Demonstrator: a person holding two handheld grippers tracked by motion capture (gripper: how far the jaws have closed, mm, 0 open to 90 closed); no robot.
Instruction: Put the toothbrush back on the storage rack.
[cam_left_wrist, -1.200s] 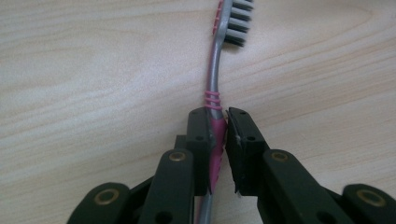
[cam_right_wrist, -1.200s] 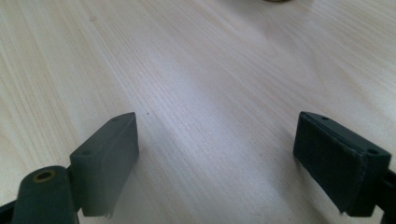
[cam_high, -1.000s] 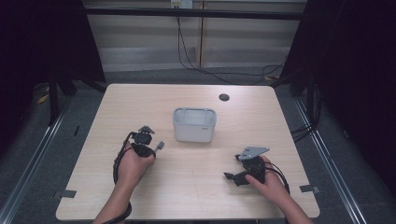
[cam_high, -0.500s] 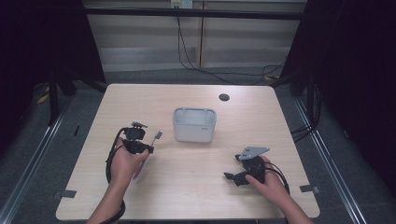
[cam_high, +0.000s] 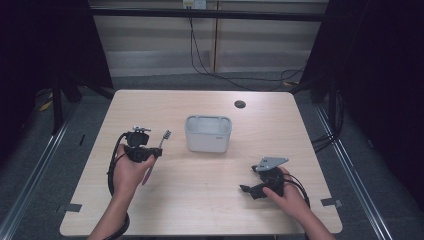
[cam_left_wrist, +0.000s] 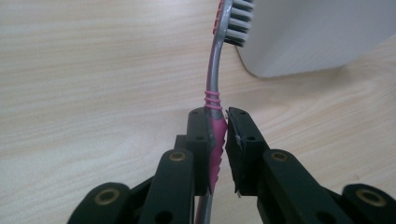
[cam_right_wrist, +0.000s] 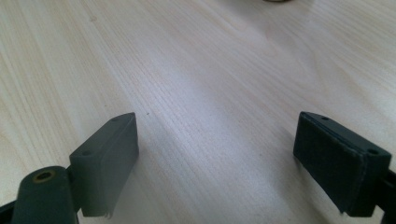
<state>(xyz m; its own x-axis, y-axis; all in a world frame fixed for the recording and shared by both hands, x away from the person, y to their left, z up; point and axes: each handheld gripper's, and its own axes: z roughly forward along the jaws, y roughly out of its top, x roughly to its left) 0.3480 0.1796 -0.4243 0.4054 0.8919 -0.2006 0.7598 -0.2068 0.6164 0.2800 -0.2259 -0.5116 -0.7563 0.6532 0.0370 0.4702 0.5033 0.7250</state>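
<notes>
Because the left gripper (cam_left_wrist: 217, 135) has its jaws closed tight on the ribbed pink grip of the toothbrush (cam_left_wrist: 215, 84), the hold sits at what looks like the best place on a light, stiff, smooth-shafted thing (the bare grey neck would probably slip). The brush is lifted off the table (cam_high: 200, 200), bristles just beside the grey bin (cam_high: 208, 133). The right gripper (cam_right_wrist: 224, 163) rests near the table with jaws wide apart and nothing between them.
</notes>
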